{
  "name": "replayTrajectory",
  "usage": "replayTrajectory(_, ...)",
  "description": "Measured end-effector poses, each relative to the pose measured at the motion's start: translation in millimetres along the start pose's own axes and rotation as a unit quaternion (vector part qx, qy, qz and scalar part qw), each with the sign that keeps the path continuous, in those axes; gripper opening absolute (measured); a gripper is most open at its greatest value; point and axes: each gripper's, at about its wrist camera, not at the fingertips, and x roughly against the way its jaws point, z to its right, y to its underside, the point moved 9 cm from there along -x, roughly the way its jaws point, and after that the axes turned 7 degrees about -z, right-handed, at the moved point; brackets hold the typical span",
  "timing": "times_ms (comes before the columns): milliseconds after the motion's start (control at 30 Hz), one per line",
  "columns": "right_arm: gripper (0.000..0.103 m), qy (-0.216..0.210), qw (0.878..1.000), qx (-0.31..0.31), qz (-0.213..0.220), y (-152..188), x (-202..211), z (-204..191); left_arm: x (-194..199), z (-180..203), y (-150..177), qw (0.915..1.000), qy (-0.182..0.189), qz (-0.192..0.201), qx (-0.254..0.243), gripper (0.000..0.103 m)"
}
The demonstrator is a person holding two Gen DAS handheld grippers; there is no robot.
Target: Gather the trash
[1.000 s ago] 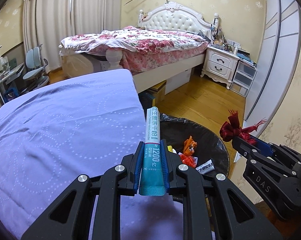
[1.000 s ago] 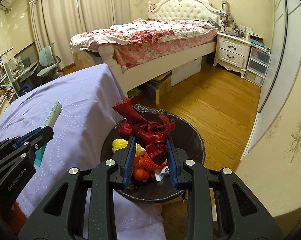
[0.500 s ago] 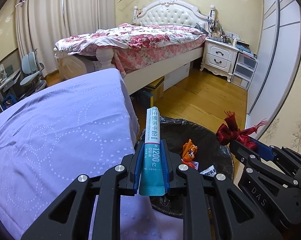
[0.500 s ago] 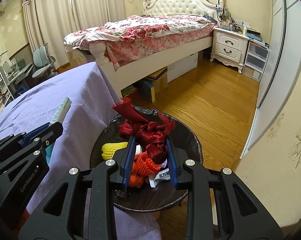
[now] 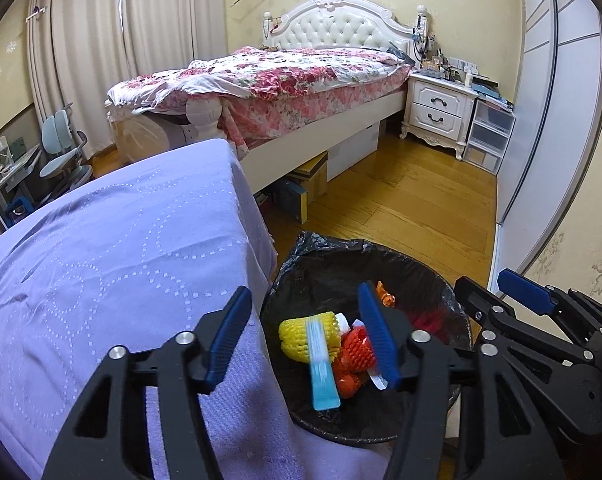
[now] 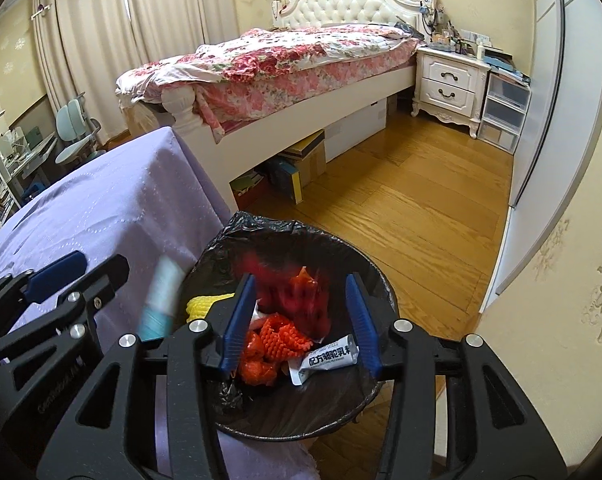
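Both tongs stand wide and hold nothing. In the left wrist view the left gripper [image 5: 305, 332] fills the lower centre of the frame, its blue pads spread apart over the near rim of the black-lined trash bin [image 5: 313, 264]. Between those pads a teal tube [image 5: 321, 364] shows as a blurred streak — clear of both pads, over the yellow foam net [image 5: 297, 338] inside the bin. The right gripper [image 5: 497, 284] sits at the lower right of that frame, spread as well.

In the right wrist view the right gripper [image 6: 301, 316] is at the lower centre, wide above the bin [image 6: 365, 264]. A blurred red ribbon bunch [image 6: 297, 292] hangs between the pads, touching neither, just above an orange foam net [image 6: 281, 336] and a white sachet [image 6: 329, 356] lying in the bin. The teal tube [image 6: 159, 300] appears blurred at the lower left, beside the bin's rim and next to the left gripper [image 6: 85, 270]. A purple tablecloth [image 6: 101, 216] covers the table — it touches the bin's left side.
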Motion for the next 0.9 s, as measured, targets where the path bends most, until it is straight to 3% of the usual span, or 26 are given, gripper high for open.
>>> replayTrajectory(100,0.051,0.006,1.000,-0.004,0.005,-1.4,2.6,3.5,1.2,-2.8,0.1,1.0000,-0.005,0.001,0.003,0.069)
replayTrajectory(200,0.054,0.011,1.000,-0.004,0.010,-2.7,7.7,6.7,5.1,-7.3,0.6,0.9999,-0.013,0.003,0.004,0.072)
replayTrajectory(233,0.059,0.013,1.000,-0.004,0.013,-2.7,10.1,7.1,6.1,-8.5,0.9,0.9998,-0.017,0.003,0.005,0.074)
replayTrajectory(567,0.079,0.032,0.999,0.009,0.033,-2.9,33.1,6.4,24.5,-25.4,3.6,0.9989,-0.039,0.012,0.021,0.080)
replayTrajectory(900,0.090,0.033,0.998,0.028,0.049,6.9,61.2,-8.4,58.5,-39.3,10.7,0.9974,-0.056,0.036,0.028,0.084)
